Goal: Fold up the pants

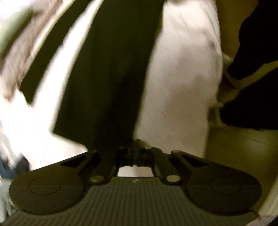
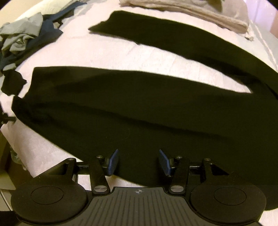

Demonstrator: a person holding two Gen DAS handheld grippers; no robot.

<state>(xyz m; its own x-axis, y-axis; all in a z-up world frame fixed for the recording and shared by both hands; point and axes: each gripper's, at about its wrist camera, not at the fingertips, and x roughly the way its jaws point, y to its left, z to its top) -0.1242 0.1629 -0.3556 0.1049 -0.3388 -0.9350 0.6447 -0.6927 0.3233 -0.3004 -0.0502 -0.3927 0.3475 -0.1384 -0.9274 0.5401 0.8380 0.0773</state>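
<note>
The black pants lie spread flat on a pale sheet, with both legs running left and the joined part at the right. My right gripper hovers open over the near edge of the near leg, and its blue pads touch nothing. The left wrist view is blurred. There one black pants leg runs down the sheet to my left gripper. That gripper is shut, its tips at the corner of the leg's end. Blur hides whether any cloth is pinched.
A heap of grey and navy clothes sits at the far left of the bed. A folded beige garment lies beyond the far leg, and shows as a beige blur. A dark shape stands off the bed's right edge.
</note>
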